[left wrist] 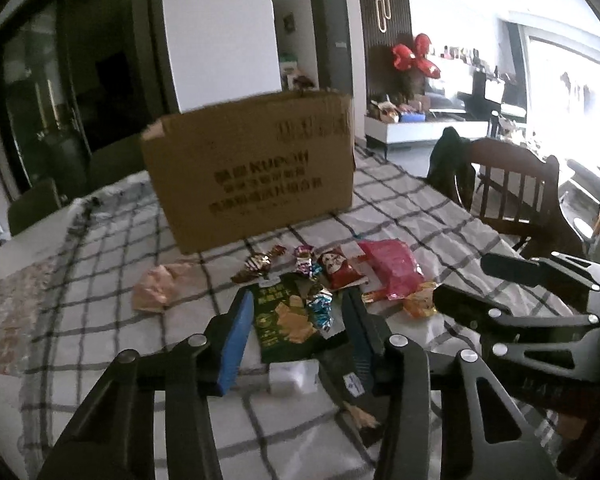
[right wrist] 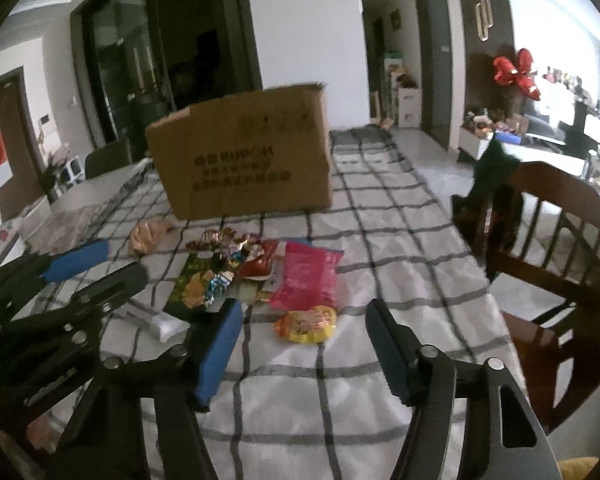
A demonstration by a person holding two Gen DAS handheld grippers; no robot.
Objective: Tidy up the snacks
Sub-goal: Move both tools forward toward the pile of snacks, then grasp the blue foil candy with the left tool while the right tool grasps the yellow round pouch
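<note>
A pile of snacks lies on the checked tablecloth point(left wrist: 100, 312): a green packet point(left wrist: 284, 324), a pink bag point(left wrist: 392, 268), a red packet point(left wrist: 338, 268), several foil candies point(left wrist: 260, 264) and an orange-yellow packet point(left wrist: 420, 300). A brown cardboard box point(left wrist: 252, 168) stands behind them. My left gripper point(left wrist: 296, 332) is open, its fingers either side of the green packet. My right gripper point(right wrist: 304, 344) is open and empty, just in front of the orange-yellow packet point(right wrist: 308, 324). The pink bag point(right wrist: 308, 280) and green packet point(right wrist: 196, 284) lie beyond it.
A crumpled pinkish wrapper point(left wrist: 160, 288) lies left of the pile. A wooden chair point(right wrist: 548, 240) stands at the table's right edge. A white item point(left wrist: 292, 376) and a dark packet point(left wrist: 352, 392) lie under my left gripper. A patterned mat point(left wrist: 12, 312) lies at the far left.
</note>
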